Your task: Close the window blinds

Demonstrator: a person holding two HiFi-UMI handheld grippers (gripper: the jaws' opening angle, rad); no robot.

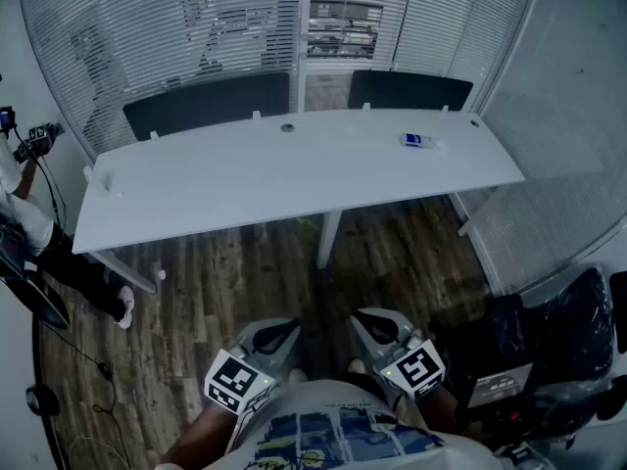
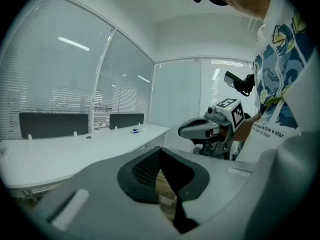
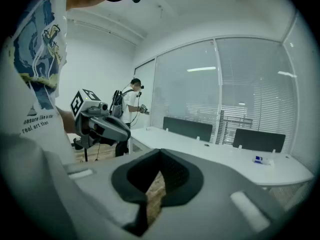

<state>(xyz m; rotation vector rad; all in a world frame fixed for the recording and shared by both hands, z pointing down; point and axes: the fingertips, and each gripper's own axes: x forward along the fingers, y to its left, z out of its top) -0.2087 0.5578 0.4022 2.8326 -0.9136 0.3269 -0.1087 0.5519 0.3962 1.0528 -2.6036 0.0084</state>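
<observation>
White slatted window blinds hang behind the glass wall on the far side of the long white table. The narrow middle section lets a room beyond show through its slats. The blinds also show in the left gripper view and the right gripper view. My left gripper and right gripper are held low, close to my body over the wooden floor, well short of the table. Both are shut with nothing between the jaws. Each gripper sees the other beside it.
Two dark partition panels stand along the table's far edge. A small blue and white item lies on the table at the right. A person stands at the left. Black bagged equipment sits at my right.
</observation>
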